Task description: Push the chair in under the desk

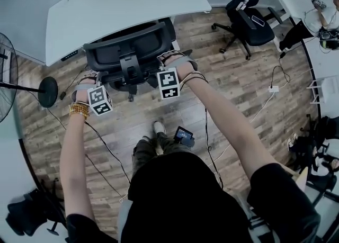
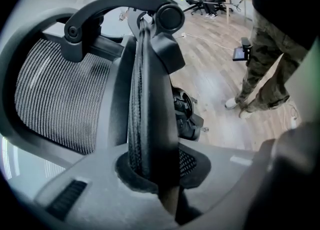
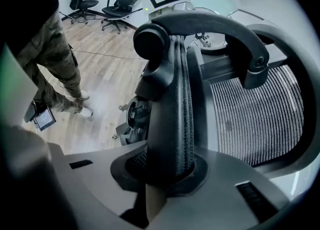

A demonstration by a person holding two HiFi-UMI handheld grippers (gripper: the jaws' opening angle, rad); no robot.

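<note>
Black mesh office chair (image 1: pixel 130 51): seat partly beneath white desk (image 1: pixel 122 3), backrest outside the desk edge, toward the person.
Left gripper (image 1: pixel 89 82): jaws clamped on left edge of the chair's backrest frame.
Right gripper (image 1: pixel 172 59): jaws clamped on right edge of the same frame.
Second office chair (image 1: pixel 246 9): well apart, at upper right.
Standing fan (image 1: pixel 8 78): far left, on wooden floor (image 1: pixel 238 93).

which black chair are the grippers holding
The mesh-backed chair at the white desk: left gripper and right gripper are shut on its backrest edges. The chair at upper right stands untouched.
</note>
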